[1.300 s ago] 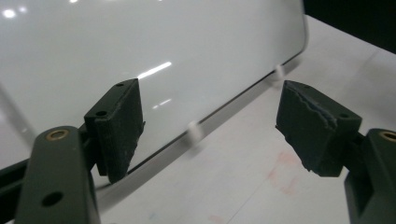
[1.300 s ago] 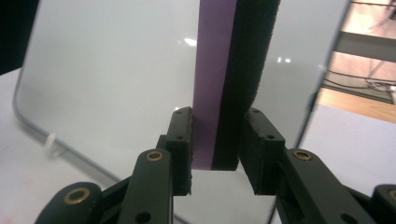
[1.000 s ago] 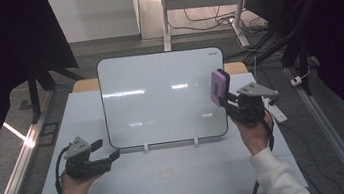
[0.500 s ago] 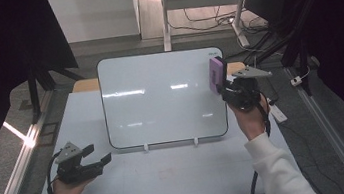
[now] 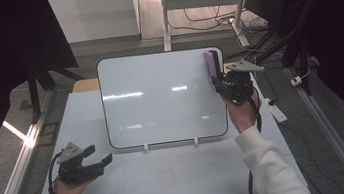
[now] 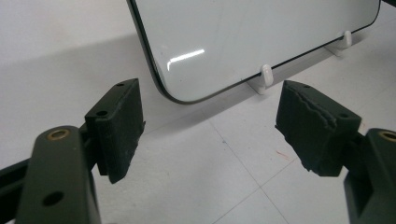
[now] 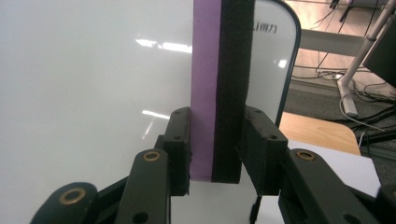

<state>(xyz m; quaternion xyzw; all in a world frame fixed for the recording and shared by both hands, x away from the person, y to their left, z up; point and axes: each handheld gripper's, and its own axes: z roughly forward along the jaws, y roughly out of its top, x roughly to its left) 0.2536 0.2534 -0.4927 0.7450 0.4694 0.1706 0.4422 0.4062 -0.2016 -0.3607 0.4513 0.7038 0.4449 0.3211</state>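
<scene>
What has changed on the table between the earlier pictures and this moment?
The right tongs, shut on the purple eraser, moved up along the right edge of the whiteboard toward its top right corner. The left tongs drew back toward the near left part of the table, away from the board, and hold nothing. The whiteboard stayed upright on its small white feet.
</scene>
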